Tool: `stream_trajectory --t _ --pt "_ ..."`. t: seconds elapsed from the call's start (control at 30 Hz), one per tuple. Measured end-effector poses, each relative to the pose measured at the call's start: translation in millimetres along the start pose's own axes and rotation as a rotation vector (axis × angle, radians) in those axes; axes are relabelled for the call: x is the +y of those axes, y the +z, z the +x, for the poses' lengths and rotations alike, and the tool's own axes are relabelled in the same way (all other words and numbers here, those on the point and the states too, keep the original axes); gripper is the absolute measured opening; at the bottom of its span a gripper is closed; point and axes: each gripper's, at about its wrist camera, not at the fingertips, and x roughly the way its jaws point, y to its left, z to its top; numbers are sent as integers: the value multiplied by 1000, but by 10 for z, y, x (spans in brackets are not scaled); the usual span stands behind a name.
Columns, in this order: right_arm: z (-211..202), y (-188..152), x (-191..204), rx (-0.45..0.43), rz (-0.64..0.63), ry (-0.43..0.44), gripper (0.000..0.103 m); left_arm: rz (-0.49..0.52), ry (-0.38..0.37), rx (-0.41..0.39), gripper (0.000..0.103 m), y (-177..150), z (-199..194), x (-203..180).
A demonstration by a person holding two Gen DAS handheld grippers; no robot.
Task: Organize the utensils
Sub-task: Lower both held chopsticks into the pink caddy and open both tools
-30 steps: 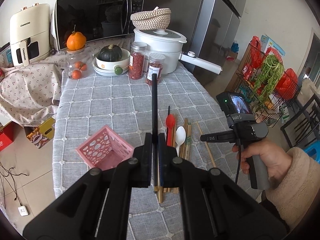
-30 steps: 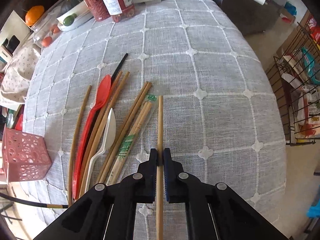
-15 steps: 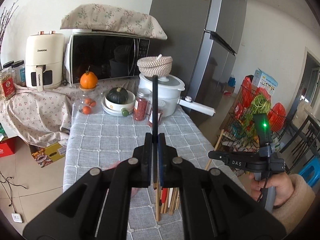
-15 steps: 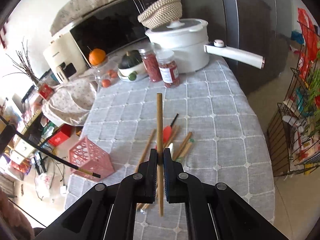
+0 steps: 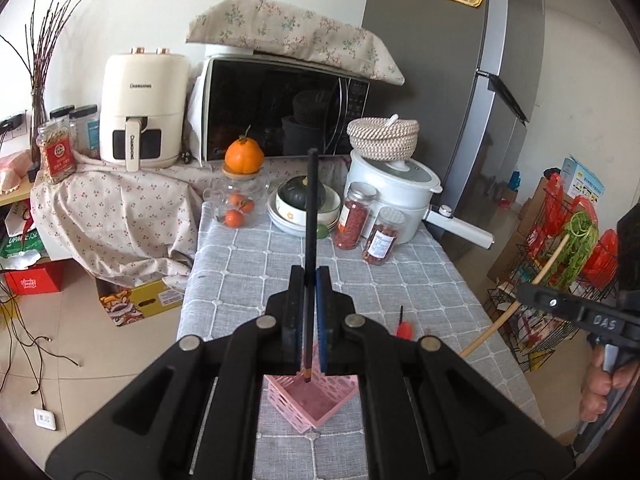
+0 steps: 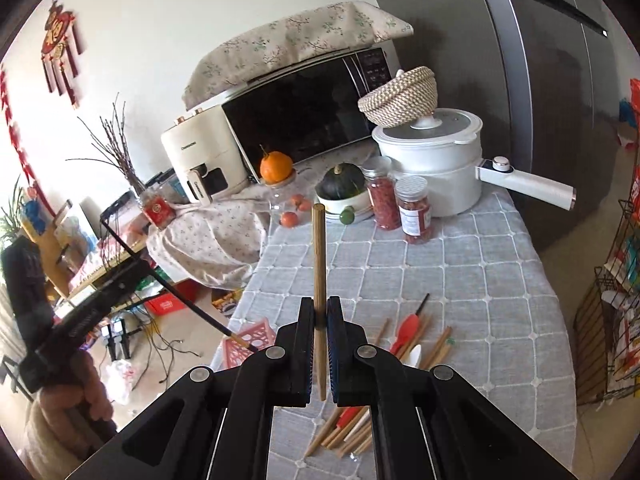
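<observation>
**A:** Where is the pink basket (image 5: 312,400) from your claws?

**B:** It sits on the surface (image 5: 400,280), right under your left claw (image 5: 310,320). That claw is squeezed shut on a black chopstick (image 5: 311,208). The stick runs along the claw, and its low end hangs just over the basket's open top.

**A:** And your right claw (image 6: 320,344)?

**B:** It is shut tight on a wooden chopstick (image 6: 319,256). That stick also runs along the claw, tip pointing away from you. From there the basket (image 6: 250,340) is down and to the left, well apart from the stick.

**A:** So which hand is nearer?

**B:** Your left one, I think. Its stick only needs to tip down into the basket. Your right hand would have to cross over to the left first. The other chopsticks and spoons (image 6: 408,344) lie on the surface beside the basket, not yet in it.
</observation>
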Motion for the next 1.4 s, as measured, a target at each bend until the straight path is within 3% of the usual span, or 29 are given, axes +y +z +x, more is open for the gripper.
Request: stream_trajectory --t 0.1,0.33,0.63,0.7,0.77,0.83,0.97,1.13,1.4 --pt "1 18 69 -12 1 41 6 -33 -1 65 6 -64 183 91" --pt "58 98 174 -61 24 127 6 -32 6 134 6 -139 411 115" --pt "431 114 321 -56 20 152 6 -7 -18 112 7 -150 460 83" --pt "544 99 335 -34 19 150 6 -8 -15 116 16 -145 447 90" --pt "660 73 341 -5 19 151 6 -8 12 120 36 -140 436 107" --pt "781 50 348 25 17 148 6 -7 30 123 47 -139 406 133" --pt "1018 -12 347 88 32 154 6 -31 33 142 61 -164 354 222" --pt "1244 -71 316 145 63 162 6 -47 26 159 66 -205 312 316" --pt "1397 -135 293 191 79 160 9 -42 30 108 78 -168 206 342"
